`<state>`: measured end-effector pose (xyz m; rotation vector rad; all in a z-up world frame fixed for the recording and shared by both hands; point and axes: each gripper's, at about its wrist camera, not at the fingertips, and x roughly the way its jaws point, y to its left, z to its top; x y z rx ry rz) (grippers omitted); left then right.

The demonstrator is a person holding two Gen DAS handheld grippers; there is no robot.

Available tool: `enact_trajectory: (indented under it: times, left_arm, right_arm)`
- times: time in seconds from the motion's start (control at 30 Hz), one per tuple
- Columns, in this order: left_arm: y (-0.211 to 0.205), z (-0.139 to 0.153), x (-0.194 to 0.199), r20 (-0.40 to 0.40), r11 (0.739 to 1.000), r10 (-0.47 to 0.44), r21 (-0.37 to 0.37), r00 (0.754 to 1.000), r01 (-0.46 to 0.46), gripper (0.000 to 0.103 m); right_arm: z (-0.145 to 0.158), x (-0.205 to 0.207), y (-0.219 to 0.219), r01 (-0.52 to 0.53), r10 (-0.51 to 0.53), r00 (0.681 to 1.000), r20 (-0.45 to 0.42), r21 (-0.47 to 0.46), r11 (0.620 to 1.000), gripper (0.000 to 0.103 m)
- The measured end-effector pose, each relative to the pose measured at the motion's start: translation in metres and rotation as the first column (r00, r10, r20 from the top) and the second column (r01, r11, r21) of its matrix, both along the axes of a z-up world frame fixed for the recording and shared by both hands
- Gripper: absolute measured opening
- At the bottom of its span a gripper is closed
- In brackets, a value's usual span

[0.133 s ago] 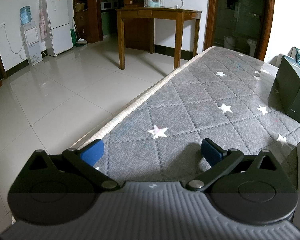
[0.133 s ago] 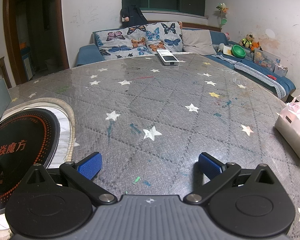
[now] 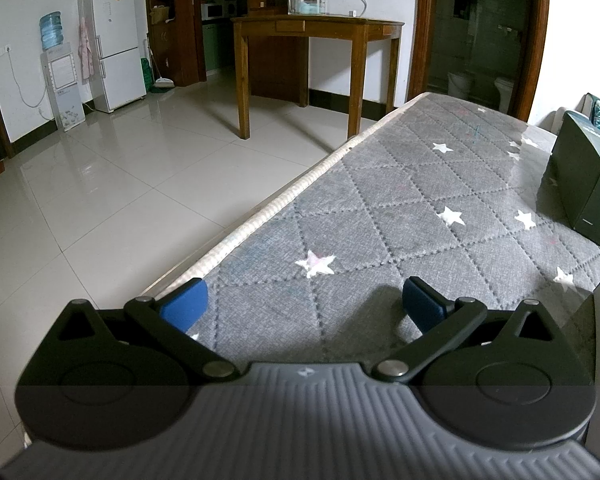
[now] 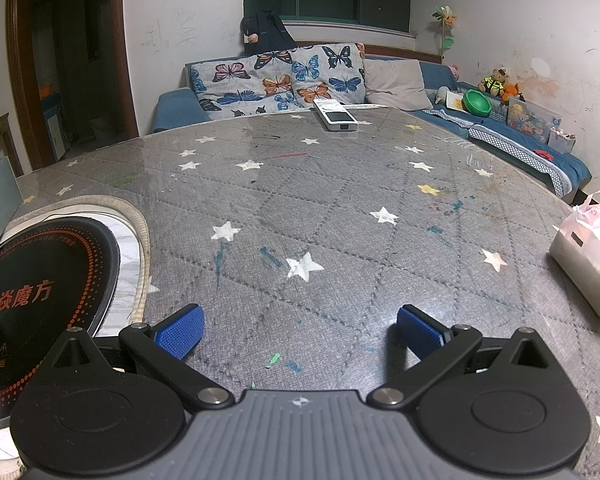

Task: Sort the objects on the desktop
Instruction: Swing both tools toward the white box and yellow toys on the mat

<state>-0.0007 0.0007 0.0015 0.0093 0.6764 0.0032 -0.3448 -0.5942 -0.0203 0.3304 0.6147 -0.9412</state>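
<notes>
two views: the left gripper (image 3: 303, 306) has its fingers apart over the counter (image 3: 400, 208), a dark green box (image 3: 588, 184) at 2 o'clock, while the right gripper (image 4: 298, 330), fingers apart and empty, faces a white remote (image 4: 336, 114) at 12 o'clock, a pink bag (image 4: 592, 256) at 3 o'clock.

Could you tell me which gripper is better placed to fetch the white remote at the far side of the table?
The right gripper, probably: it is open, empty and faces the white remote across the table. The left gripper, also open, shows only a dark box.
</notes>
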Motion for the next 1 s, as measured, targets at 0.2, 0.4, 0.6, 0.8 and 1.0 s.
enact_trajectory:
  times: [0.2, 0.4, 0.6, 0.8, 1.0]
  left_arm:
    - [0.001, 0.002, -0.001, 0.0, 1.0, 0.0, 0.001, 1.0, 0.0, 0.103]
    - [0.0, 0.002, -0.002, 0.0, 1.0, 0.0, 0.004, 1.0, 0.0, 0.103]
    - [-0.001, 0.002, -0.002, 0.0, 1.0, 0.0, 0.004, 1.0, 0.0, 0.103]
    - [0.001, 0.002, -0.004, -0.005, 1.0, -0.011, 0.006, 1.0, 0.011, 0.103]
    - [0.003, 0.004, -0.013, -0.015, 1.0, -0.028, 0.004, 0.999, 0.028, 0.103]
  right_arm:
    - [0.001, -0.001, 0.001, -0.001, 0.001, 1.0, 0.004, 0.004, 1.0, 0.103]
    - [0.001, -0.001, 0.001, 0.004, -0.004, 1.0, 0.011, 0.008, 1.0, 0.103]
    - [0.009, -0.001, 0.019, -0.044, 0.044, 0.999, -0.003, -0.021, 0.999, 0.103]
    - [0.028, -0.004, 0.039, -0.109, 0.11, 0.994, 0.022, -0.031, 0.994, 0.103]
    - [0.046, -0.005, 0.069, -0.201, 0.203, 0.979, 0.036, -0.044, 0.979, 0.103]
